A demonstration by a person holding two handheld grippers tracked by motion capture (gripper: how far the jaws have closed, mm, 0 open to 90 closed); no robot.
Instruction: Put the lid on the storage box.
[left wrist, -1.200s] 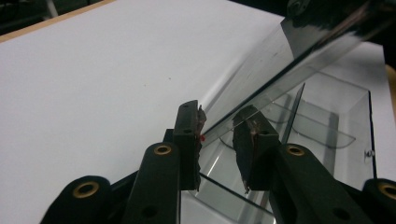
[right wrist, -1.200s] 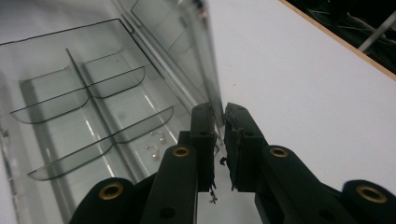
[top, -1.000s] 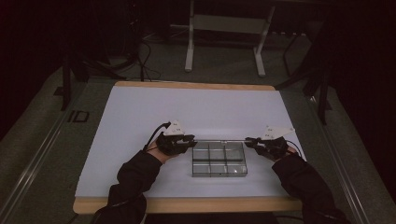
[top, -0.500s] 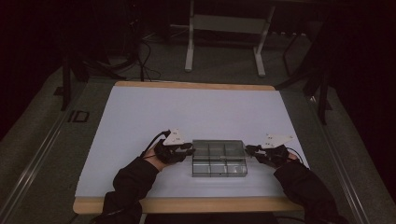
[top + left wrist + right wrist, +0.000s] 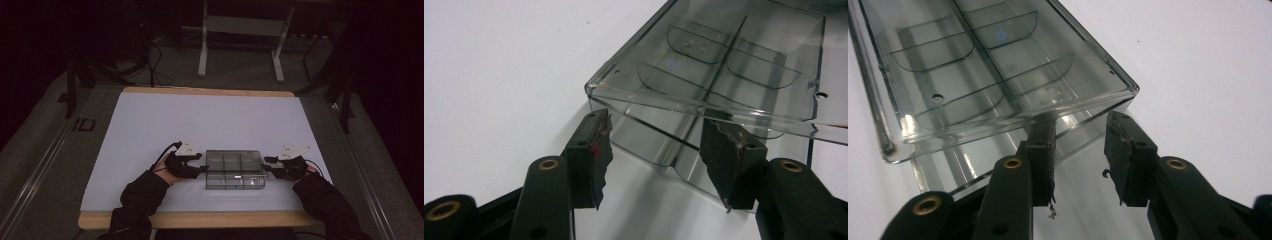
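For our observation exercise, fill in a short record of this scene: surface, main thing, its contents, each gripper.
surface: white table
main thing: clear plastic box with divided compartments
contents: none visible
left gripper: at the box's left end, jaws just opening, fingers apart, clamping nothing
right gripper: at the box's right end, jaws just opening, fingers apart

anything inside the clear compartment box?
The clear box shows only its own dividers and faint specks; every visible compartment looks empty. Glare and the lid blur the near-edge cells, so those stay uncertain.
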